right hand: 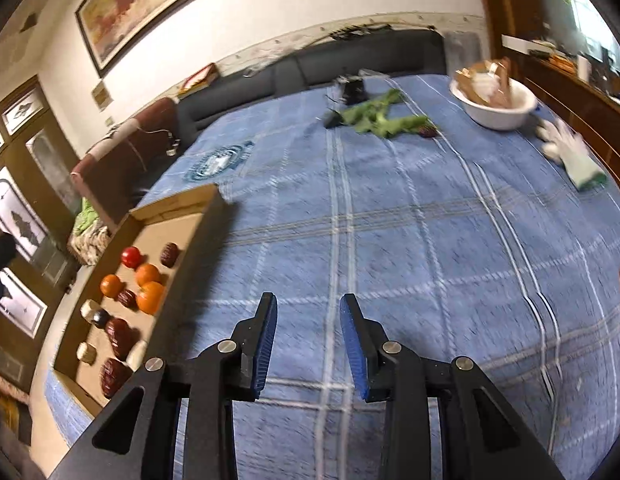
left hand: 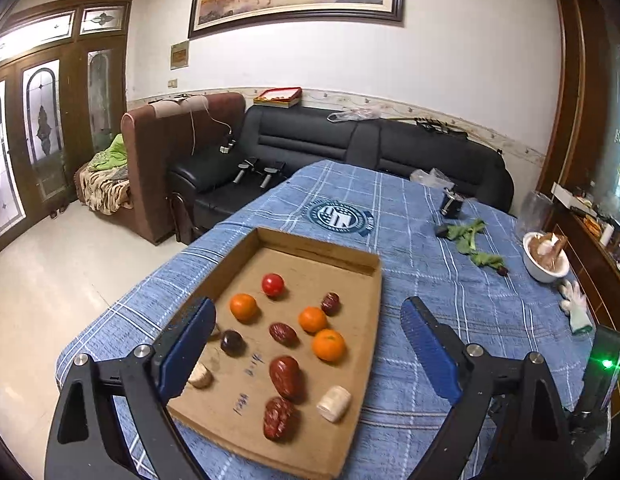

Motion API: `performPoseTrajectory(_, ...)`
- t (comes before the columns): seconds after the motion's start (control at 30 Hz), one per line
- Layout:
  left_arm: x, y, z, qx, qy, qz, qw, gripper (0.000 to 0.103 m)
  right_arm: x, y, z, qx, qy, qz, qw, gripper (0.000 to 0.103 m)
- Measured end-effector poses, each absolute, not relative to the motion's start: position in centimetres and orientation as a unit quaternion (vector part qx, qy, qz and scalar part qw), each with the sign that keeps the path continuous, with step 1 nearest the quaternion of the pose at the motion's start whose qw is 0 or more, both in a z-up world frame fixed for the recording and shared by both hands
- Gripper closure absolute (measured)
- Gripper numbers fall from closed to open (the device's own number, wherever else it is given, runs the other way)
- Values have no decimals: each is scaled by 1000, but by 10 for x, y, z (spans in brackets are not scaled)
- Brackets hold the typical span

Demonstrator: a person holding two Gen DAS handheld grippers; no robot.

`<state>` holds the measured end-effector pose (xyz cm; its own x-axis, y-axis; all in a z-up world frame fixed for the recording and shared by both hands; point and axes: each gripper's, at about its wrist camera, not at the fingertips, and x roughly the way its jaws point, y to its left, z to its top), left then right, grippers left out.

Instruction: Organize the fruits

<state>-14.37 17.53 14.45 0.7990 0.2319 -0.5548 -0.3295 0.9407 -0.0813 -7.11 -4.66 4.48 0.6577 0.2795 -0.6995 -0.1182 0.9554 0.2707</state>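
Left tongs [left hand: 310,320] spread wide over fruit tray [left hand: 362,264], right tongs [right hand: 308,312] apart above tablecloth [right hand: 390,220], bowl [right hand: 498,114] beyond

- We hold the left gripper [left hand: 307,312] with its jaws spread wide, nothing between them.
- Its blue pads [left hand: 189,344] face each other across a broad gap, set on black linkage arms with silver pivot pins.
- Seen from its own wrist camera, it points forward and angles downward, raised clear of what lies below it.
- We hold the right gripper [right hand: 307,308] with a narrower gap between its fingers, parted but gripping nothing.
- Its blue pads [right hand: 354,344] stand nearly parallel, tipping slightly toward each other at the tips.
- It, too, angles downward, touching nothing with its fingertips; the view around it is blurred.
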Motion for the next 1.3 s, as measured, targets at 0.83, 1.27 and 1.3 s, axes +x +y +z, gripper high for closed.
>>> performPoseTrajectory(0.83, -142, 190, 127, -110, 303, 178, 930, 9, -95, -58, 36, 99, 361, 71, 925, 62)
performPoseTrajectory(1.27, -159, 189, 139, -70, 256, 249, 931, 6, -97, -27, 83, 46, 351, 123, 927, 60)
performPoseTrajectory(1.3, -161, 189, 141, -68, 252, 249, 933, 3, -97, -19, 86, 39, 349, 133, 927, 59)
